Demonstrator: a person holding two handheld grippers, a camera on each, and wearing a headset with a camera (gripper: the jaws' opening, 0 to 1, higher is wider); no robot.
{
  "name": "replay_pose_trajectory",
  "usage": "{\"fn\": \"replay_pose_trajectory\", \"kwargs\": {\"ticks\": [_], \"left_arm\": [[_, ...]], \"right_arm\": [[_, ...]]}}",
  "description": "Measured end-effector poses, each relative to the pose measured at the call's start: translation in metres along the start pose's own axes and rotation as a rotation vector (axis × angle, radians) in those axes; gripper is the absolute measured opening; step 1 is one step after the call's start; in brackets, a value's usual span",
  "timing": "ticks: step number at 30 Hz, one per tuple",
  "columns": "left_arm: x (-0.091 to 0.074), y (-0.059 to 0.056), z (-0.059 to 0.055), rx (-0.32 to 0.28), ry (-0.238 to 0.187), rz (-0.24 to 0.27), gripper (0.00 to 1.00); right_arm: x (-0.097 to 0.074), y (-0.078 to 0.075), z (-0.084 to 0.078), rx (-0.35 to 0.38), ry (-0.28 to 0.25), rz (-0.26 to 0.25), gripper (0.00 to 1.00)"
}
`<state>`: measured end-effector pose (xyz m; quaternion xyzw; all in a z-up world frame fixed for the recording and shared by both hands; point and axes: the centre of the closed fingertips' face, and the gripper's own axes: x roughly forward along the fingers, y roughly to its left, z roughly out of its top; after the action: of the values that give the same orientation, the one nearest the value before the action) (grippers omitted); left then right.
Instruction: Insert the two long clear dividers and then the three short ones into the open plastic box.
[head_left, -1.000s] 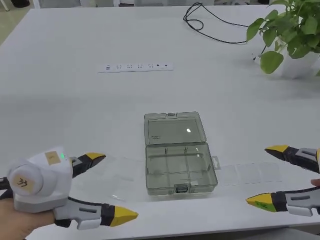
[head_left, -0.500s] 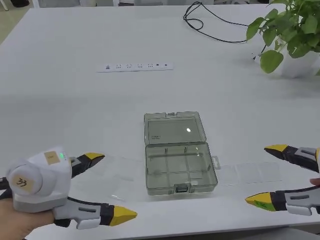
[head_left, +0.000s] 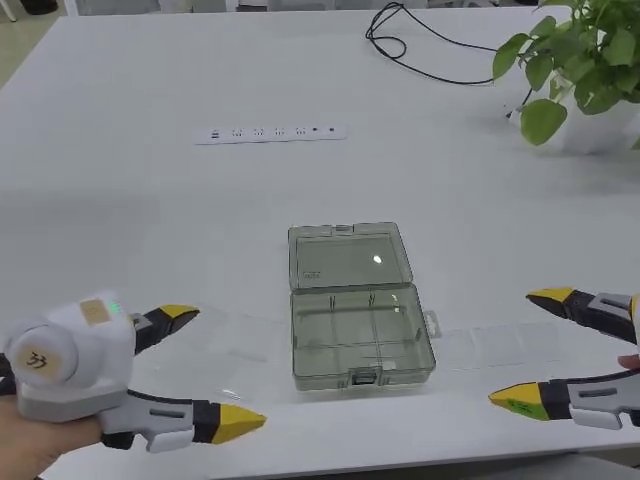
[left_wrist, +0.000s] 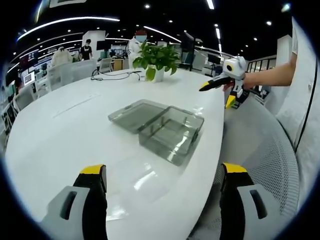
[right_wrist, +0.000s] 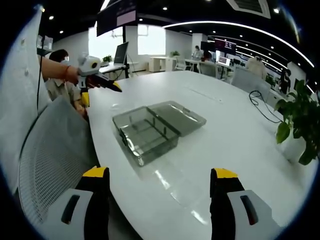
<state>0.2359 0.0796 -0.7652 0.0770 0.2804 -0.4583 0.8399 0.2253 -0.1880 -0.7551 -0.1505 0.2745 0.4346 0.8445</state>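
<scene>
**Head view.** The plastic box (head_left: 362, 345) sits open near the front edge of the white table (head_left: 130, 230). Its lid (head_left: 349, 257) lies flat on the far side. Faint lines cross the tray interior; whether they are fitted parts or moulded ribs cannot be told. The left-side dividers (head_left: 240, 345) lie flat on the table just beside the box. The right-side dividers (head_left: 500, 345) lie flat in a row on the opposite side. The left gripper (head_left: 215, 367) hovers at lower left, jaws spread wide and empty. The right gripper (head_left: 532, 349) hovers at lower right, jaws equally spread and empty. A power strip (head_left: 272, 133), a black cable (head_left: 420, 45) and a potted plant (head_left: 575, 60) occupy the far part of the table.

**Left gripper view.** The left gripper (left_wrist: 162, 172) is released, with nothing between the tips. The left-side dividers (left_wrist: 140, 180) lie directly ahead of it. The plastic box (left_wrist: 170, 132) and its lid (left_wrist: 132, 112) lie beyond. The right gripper (left_wrist: 216, 95) shows past the box, apart from it. A mesh chair (left_wrist: 265, 165) stands beside the table.

**Right gripper view.** The right gripper (right_wrist: 161, 175) is released and empty. The right-side dividers (right_wrist: 185, 195) lie ahead of its tips. The plastic box (right_wrist: 147, 132) lies beyond, lid (right_wrist: 177, 115) flat. The left gripper (right_wrist: 101, 95) shows at upper left, jaws apart
</scene>
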Motion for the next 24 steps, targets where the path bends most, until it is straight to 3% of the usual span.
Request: {"fn": "replay_pose_trajectory", "kwargs": {"ticks": [8, 13, 24], "left_arm": [[-0.009, 0.031, -0.007, -0.052, 0.029, 0.091, 0.88], [-0.013, 0.048, -0.016, -0.095, 0.075, 0.142, 0.83], [-0.015, 0.068, -0.042, -0.164, 0.186, 0.201, 0.66]], "right_arm": [[0.000, -0.001, -0.004, 0.011, -0.006, -0.003, 0.83], [-0.001, 0.000, -0.003, 0.017, -0.009, -0.006, 0.83], [0.000, 0.000, 0.001, 0.021, -0.017, -0.011, 0.83]]}}
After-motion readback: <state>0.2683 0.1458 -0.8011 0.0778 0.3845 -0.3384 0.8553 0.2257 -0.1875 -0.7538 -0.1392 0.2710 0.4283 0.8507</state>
